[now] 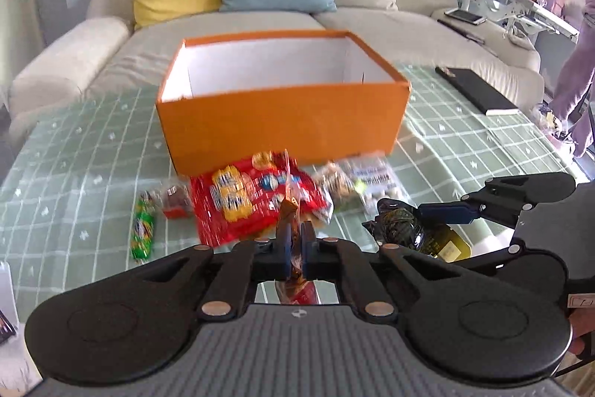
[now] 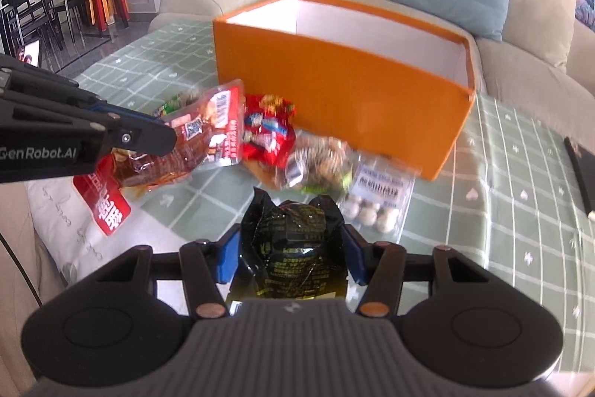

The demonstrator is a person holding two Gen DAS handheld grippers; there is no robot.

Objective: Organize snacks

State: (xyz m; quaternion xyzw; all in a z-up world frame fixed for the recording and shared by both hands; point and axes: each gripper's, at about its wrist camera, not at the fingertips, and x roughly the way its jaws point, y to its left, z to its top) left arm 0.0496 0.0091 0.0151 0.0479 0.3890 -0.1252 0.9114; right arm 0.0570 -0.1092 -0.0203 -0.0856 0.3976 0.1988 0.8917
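Left wrist view: left claw [image 1: 295, 240] pinching red-brown packet [image 2: 193, 144]; right claw [image 2: 292, 250] angled down, clamping black pouch [image 2: 293, 240].

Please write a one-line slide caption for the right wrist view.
Right claw grips a black snack packet before the orange box; left claw holds a red-brown packet.

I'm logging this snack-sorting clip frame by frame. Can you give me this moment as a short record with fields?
left claw: shut on the red-brown snack packet, held edge-on
right claw: shut on the black foil packet
orange box: open, white inside, no snacks visible in it
table: green checked cloth
loose snacks in front of box: red bag, green packet, clear bag of pale balls
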